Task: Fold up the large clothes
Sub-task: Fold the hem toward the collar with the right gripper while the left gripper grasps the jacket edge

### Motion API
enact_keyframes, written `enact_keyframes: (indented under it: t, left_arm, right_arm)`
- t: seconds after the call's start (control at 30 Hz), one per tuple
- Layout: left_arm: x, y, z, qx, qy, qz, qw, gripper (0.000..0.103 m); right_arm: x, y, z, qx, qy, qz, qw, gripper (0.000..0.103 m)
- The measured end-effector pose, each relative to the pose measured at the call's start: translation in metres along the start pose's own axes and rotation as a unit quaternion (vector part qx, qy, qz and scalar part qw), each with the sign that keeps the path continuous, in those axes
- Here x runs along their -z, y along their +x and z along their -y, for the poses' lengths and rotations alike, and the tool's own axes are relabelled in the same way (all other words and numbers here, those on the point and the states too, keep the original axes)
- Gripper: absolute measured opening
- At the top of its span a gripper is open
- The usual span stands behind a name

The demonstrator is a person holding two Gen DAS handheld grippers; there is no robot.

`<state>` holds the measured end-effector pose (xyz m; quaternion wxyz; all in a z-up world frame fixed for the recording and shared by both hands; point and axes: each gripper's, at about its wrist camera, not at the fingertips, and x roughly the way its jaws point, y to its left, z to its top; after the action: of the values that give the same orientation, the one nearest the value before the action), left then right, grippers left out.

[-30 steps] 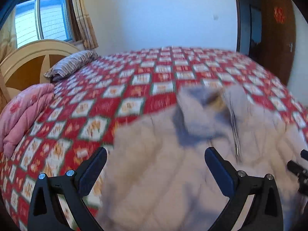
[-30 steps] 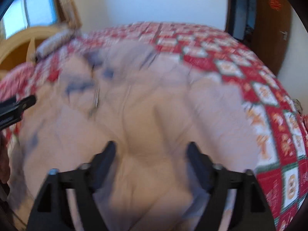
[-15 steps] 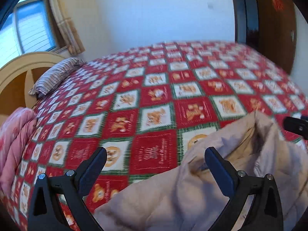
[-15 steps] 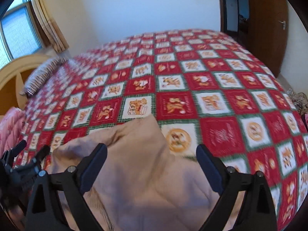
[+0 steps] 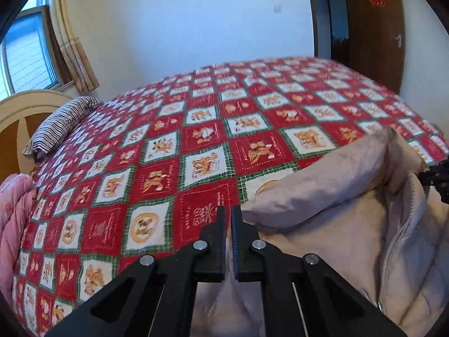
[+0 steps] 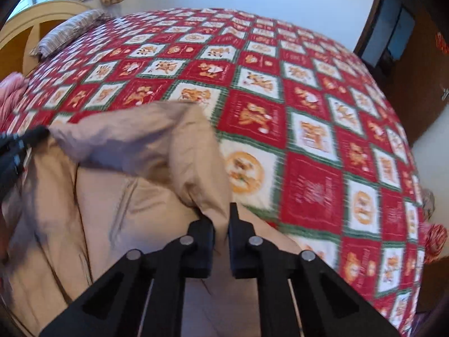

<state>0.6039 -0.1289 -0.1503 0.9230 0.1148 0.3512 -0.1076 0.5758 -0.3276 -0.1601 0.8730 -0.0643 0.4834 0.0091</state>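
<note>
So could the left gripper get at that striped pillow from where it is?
Probably not yet: the left gripper is shut on the beige jacket, and the striped pillow lies far across the quilt.

Both grippers closed, pointed downward

The left gripper (image 5: 228, 219) is seen with its jaws brought almost together, only a thin slit left between them. The right gripper (image 6: 221, 217) is pinched on a fold of the beige jacket (image 6: 140, 168).
</note>
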Motion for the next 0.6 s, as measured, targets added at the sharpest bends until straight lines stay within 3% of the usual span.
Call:
enact_keyframes:
  t: [0.17, 0.27, 0.4, 0.47, 0.53, 0.57, 0.6]
  left_arm:
    - [0.028, -0.021, 0.005, 0.019, 0.004, 0.002, 0.9998, 0.000]
    - [0.045, -0.016, 0.017, 0.006, 0.021, -0.010, 0.9997, 0.000]
    - [0.036, -0.023, 0.002, 0.001, -0.027, -0.008, 0.9996, 0.001]
    - [0.025, -0.027, -0.014, 0.003, -0.053, 0.003, 0.9986, 0.001]
    - [0.016, -0.022, -0.027, 0.006, -0.077, -0.003, 0.9970, 0.001]
    - [0.012, -0.015, -0.033, 0.014, -0.086, -0.013, 0.9961, 0.001]
    - [0.008, -0.007, -0.037, 0.014, -0.096, -0.026, 0.9950, 0.001]
  right_arm:
    - [0.033, -0.020, 0.010, -0.007, 0.002, 0.021, 1.000, 0.005]
    - [0.048, -0.013, 0.005, 0.014, -0.009, 0.027, 0.999, 0.003]
    - [0.061, 0.012, 0.023, 0.039, 0.017, 0.007, 0.999, 0.003]
    - [0.064, 0.011, 0.036, 0.023, 0.041, 0.014, 0.999, 0.003]
    - [0.060, -0.001, 0.046, 0.005, 0.064, 0.033, 0.997, 0.027]
    - [0.056, -0.009, 0.048, -0.002, 0.067, 0.044, 0.997, 0.068]
    - [0.053, -0.016, 0.048, -0.004, 0.070, 0.060, 0.996, 0.094]
